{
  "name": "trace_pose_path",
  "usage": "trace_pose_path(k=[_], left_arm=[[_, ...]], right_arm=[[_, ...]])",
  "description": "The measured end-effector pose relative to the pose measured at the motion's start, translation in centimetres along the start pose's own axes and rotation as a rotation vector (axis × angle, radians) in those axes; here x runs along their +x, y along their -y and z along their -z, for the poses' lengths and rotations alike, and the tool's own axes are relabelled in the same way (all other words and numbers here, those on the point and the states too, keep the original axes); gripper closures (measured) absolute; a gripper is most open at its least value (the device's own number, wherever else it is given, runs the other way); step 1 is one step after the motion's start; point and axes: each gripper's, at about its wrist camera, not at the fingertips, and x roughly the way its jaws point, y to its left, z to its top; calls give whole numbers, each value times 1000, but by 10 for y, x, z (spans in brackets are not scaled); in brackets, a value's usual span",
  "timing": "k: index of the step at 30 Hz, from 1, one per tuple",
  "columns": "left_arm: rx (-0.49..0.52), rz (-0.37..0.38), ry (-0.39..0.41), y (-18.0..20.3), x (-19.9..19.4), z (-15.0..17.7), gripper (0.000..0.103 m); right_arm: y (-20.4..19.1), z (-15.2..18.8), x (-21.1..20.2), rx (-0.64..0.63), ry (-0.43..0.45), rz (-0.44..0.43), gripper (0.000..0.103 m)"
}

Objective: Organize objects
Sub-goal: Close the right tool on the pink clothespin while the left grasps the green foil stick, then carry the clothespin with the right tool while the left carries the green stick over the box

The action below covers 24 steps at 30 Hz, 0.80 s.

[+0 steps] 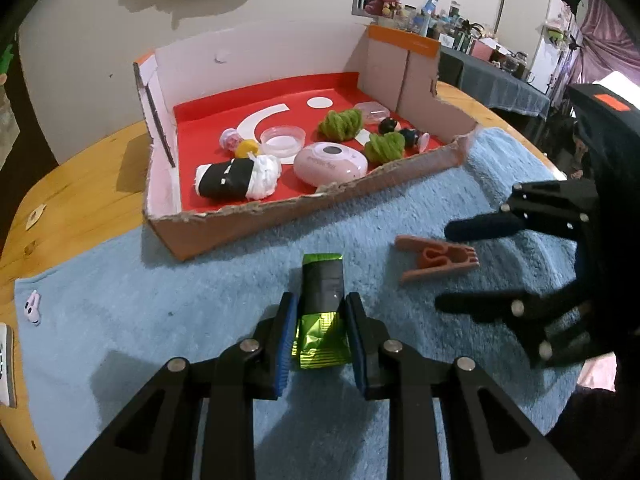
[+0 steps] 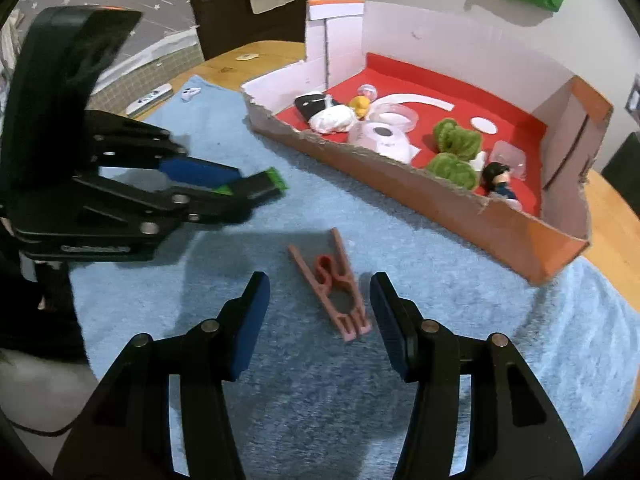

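A green foil packet (image 1: pixel 322 308) lies on the blue towel (image 1: pixel 180 292), and my left gripper (image 1: pixel 321 334) is shut on its near half; the packet's far end sticks out past the pads. From the right wrist view the left gripper (image 2: pixel 236 186) comes in from the left with the packet's green tip (image 2: pixel 266 183) showing. A pink clothespin (image 2: pixel 336 292) lies flat on the towel between the fingers of my right gripper (image 2: pixel 322 314), which stands open, pads clear of it on both sides. The left wrist view shows the clothespin (image 1: pixel 424 260) in front of the right gripper (image 1: pixel 446 266).
A torn cardboard box (image 1: pixel 280 216) with a red floor stands behind the towel, holding a pink oval device (image 1: pixel 330 162), green fuzzy pieces (image 1: pixel 340 122), a black-and-white roll (image 1: pixel 236 178), a clear dish (image 1: pixel 282 138) and small toys. A small pale clip (image 1: pixel 33 308) lies at the towel's left edge.
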Motion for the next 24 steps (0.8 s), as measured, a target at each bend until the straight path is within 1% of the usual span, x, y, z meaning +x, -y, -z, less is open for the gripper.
trace_pose_path(k=[3,6,8,10,11,15,19,24], left_arm=[[-14,-5,0,-2,2,-1,77],[-28,-1,0,-1,8,-3,77],[-27,0,-1,0,12,-3,77],[-15,-10,12,3,13,-2,77],[-12,-12,16,4,12,-2,77],[-33,9,29,1,6,1,78],[-54,23,62,-1,-6,3,78],[-55,45,113,1,-27,2,78]], right_arm=[[6,-1,3,14,-10,20,52],[4,-3,9,-20,-19,48,52],[2,-3,10,-33,-16,52,61],[0,-3,9,-36,-9,45,75],[-1,-3,9,-35,-7,41,77],[-3,-1,7,-10,-2,47,79],[-8,-2,-8,45,58,40,79],[-15,-4,-30,74,128,44,79]])
